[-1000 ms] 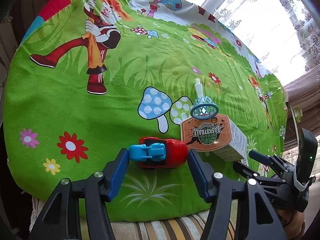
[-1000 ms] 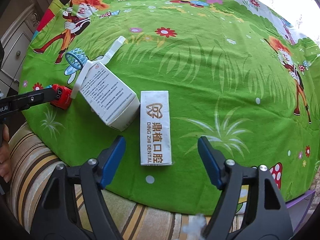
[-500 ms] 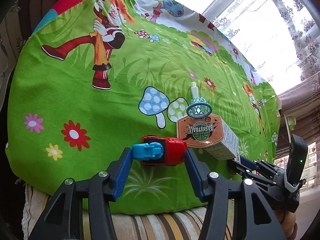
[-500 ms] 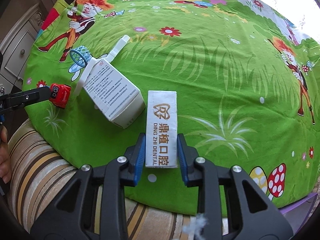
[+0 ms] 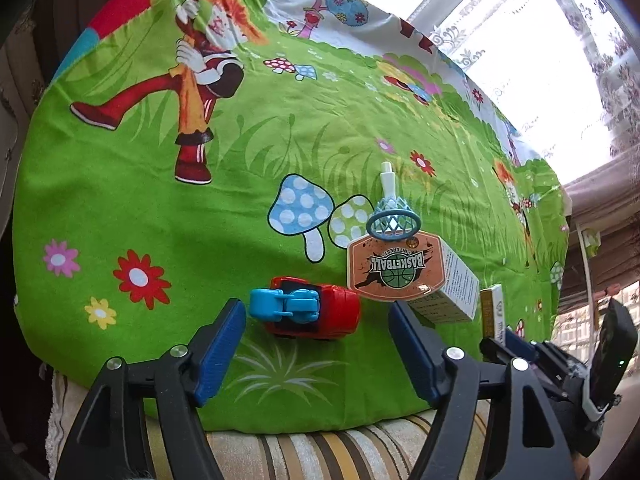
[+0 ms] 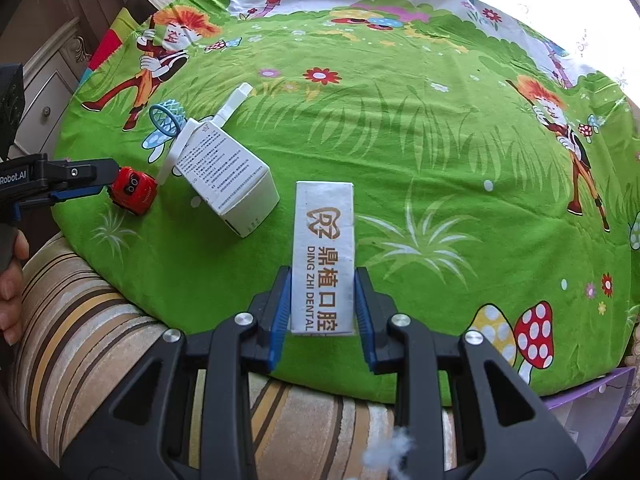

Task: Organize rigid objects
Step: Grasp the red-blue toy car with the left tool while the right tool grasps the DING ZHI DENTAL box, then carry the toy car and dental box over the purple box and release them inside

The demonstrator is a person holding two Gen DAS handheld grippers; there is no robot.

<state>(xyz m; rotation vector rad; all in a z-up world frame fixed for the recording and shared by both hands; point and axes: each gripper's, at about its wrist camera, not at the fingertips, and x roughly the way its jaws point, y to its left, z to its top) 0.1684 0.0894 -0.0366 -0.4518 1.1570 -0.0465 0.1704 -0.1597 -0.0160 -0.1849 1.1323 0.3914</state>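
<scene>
A red and blue toy car (image 5: 306, 312) lies on the green cartoon cloth just ahead of my left gripper (image 5: 316, 332), which is open with its jaws wide of the car. It also shows in the right wrist view (image 6: 134, 189). My right gripper (image 6: 323, 300) is shut on a white dental box (image 6: 323, 252) with gold lettering, held a little above the cloth. A toy basketball hoop with an orange backboard (image 5: 396, 266) leans on a white printed box (image 6: 226, 178).
The green cloth (image 6: 400, 140) covers a cushion with a striped front edge (image 6: 92, 320). A wooden cabinet with drawers (image 6: 44, 92) stands at the left. A purple box edge (image 6: 592, 404) shows at the lower right. Curtains and a bright window lie beyond.
My right gripper closed on the dental box and lifted it. My left gripper closed toward the toy car, then opened and drew back slightly.
</scene>
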